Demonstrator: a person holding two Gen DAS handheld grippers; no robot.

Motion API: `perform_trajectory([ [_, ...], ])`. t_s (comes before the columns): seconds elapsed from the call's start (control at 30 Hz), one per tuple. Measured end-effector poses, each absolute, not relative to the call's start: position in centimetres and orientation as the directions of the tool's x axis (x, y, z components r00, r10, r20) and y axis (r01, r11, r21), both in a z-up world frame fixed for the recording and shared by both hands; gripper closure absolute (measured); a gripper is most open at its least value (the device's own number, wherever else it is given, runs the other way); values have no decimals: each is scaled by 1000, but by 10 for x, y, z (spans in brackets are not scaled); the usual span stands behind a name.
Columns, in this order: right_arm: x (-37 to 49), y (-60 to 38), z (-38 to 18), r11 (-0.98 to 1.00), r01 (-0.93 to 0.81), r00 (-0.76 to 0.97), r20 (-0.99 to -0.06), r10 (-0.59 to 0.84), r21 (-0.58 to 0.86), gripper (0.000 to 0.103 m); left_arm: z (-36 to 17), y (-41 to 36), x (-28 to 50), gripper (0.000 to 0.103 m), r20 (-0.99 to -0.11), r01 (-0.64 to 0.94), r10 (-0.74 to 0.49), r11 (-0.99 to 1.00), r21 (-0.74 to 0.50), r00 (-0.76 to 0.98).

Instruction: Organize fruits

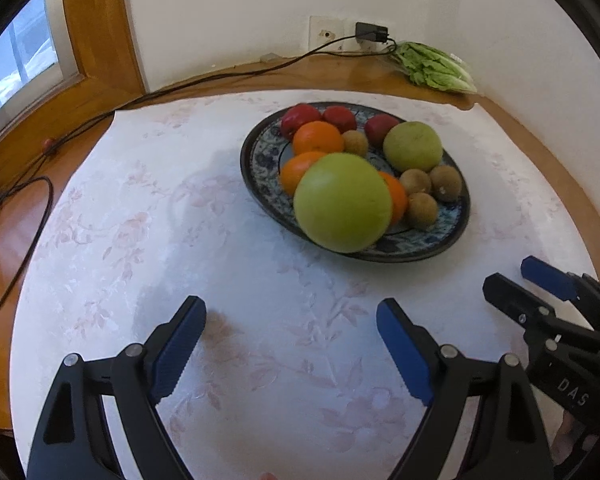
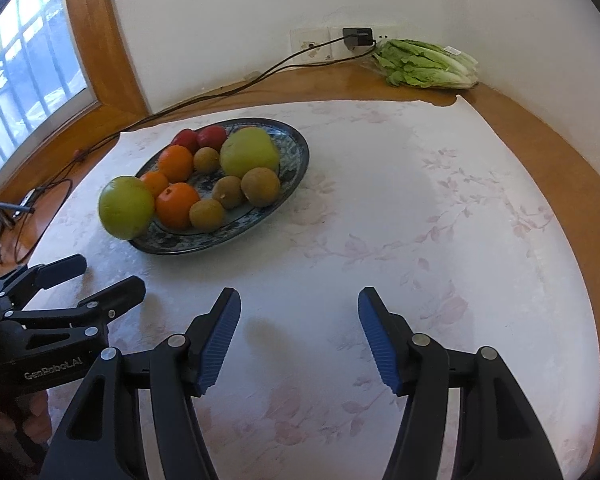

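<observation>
The right hand-held gripper [image 2: 299,336] hangs over the white flowered cloth [image 2: 420,216] on the table [image 2: 560,168], its blue-padded jaws spread wide with nothing between them. To its left the left hand-held gripper [image 2: 100,276] also stands parted and empty. Beyond lies a blue patterned plate [image 2: 296,148] holding oranges [image 2: 177,205], kiwis [image 2: 261,186], red fruits [image 2: 212,136] and a green fruit [image 2: 249,152]; a second green fruit [image 2: 126,207] sits at the plate's near-left rim. Lettuce [image 2: 424,64] lies by the wall.

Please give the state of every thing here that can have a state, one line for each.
Left hand-held gripper: open, empty.
Right hand-held gripper: open, empty.
Plate: loaded with fruit.
Nearest green fruit: at the plate's edge, overhanging.
Charger: plugged in.
Lettuce: lying by the wall.
</observation>
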State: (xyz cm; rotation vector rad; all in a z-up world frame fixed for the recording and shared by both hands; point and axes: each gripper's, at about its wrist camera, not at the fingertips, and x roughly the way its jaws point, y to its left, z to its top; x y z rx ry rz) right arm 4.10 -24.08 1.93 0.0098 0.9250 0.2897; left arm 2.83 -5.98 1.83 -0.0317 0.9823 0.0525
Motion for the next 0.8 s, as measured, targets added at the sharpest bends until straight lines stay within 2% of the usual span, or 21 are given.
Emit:
perform_trajectory([
  [0.1,41,-239,19,963,-245,572,-785,239,115,40,17,-61,29,9,-826,-67,49,998,14,562],
  [0.33,40,-230,17,961,-268,569,-793,217,70,30,14,-60,30,0,-818,-89,70,996,22,571],
  [0.8,39,-227,15,960,-275,577,-790,209,53,28,13,-60,28,0,-811,-93,74,995,24,580],
])
